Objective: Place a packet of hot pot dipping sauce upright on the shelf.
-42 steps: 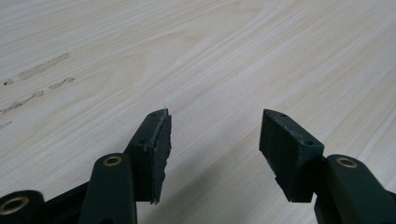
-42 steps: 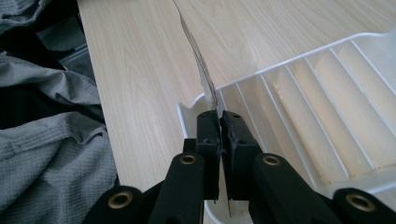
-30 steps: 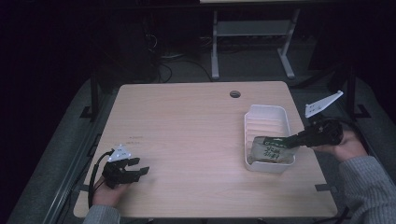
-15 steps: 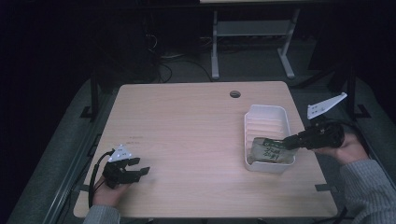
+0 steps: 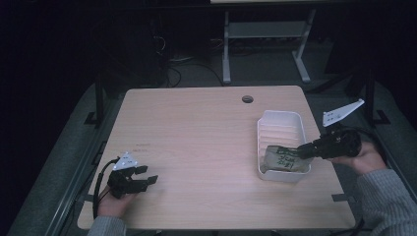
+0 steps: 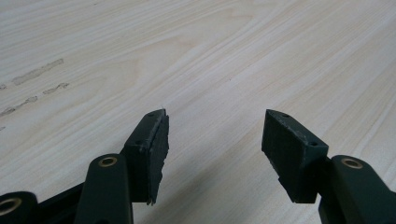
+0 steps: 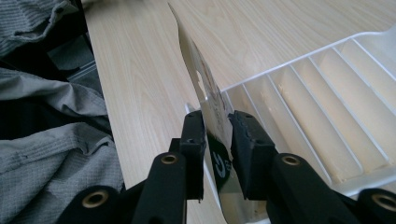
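A dark flat packet (image 5: 281, 158) with green print stands on edge at the near end of a white ribbed tray (image 5: 279, 129) on the right of the table. My right gripper (image 5: 299, 151) reaches in over the tray's right rim. In the right gripper view the packet (image 7: 209, 93) rises between the jaws of this gripper (image 7: 217, 122), above the tray (image 7: 327, 70). These jaws have just been opening and stand a little apart, open around the packet. My left gripper (image 5: 148, 174) rests at the table's near left corner, open (image 6: 215, 122) over bare wood.
The light wooden table (image 5: 196, 128) has a round cable hole (image 5: 247, 99) at its far edge. A grey sleeve (image 7: 51, 154) lies beside the table edge in the right gripper view. A metal frame (image 5: 265, 34) stands on the dark floor behind.
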Demonstrator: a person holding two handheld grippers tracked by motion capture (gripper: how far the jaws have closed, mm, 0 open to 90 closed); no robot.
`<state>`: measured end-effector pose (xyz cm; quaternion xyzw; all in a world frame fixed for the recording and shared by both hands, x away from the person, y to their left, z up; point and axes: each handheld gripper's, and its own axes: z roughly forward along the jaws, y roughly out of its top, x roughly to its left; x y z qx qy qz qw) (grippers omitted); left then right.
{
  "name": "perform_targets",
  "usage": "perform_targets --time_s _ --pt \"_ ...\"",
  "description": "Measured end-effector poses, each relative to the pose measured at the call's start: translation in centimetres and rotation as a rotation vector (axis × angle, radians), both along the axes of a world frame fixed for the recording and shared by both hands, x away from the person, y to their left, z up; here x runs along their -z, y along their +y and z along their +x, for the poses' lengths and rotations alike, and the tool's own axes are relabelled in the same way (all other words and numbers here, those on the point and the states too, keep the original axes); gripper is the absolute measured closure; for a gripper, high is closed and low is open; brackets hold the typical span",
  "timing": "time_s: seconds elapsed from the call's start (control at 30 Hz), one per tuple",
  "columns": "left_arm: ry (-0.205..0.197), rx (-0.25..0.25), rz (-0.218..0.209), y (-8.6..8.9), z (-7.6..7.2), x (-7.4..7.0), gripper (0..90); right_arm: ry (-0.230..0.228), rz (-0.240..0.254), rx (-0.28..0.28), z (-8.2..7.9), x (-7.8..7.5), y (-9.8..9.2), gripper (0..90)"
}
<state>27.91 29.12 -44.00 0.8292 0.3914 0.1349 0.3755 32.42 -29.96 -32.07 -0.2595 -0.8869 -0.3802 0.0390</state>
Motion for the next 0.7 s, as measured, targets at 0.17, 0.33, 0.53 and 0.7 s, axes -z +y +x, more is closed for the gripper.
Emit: perform_targets --time_s 0.17,0.33,0.53,0.7 --pt "0.000 0.000 0.003 -0.05 -0.02 0.00 39.9 -0.007 0.007 0.002 -0.20 -0.09 0.02 70.5" --pt "0.000 0.000 0.001 -0.02 -0.02 0.00 39.8 -0.013 0.014 0.001 -0.41 -0.13 0.03 68.5" --pt "0.001 0.001 0.000 -0.06 -0.02 -0.01 39.7 -0.025 0.022 -0.001 -0.65 -0.52 0.27 65.0" --pt "0.000 0.002 -0.001 -0.03 -0.02 -0.03 39.7 -0.040 0.025 0.002 -0.80 -0.93 0.54 62.7"
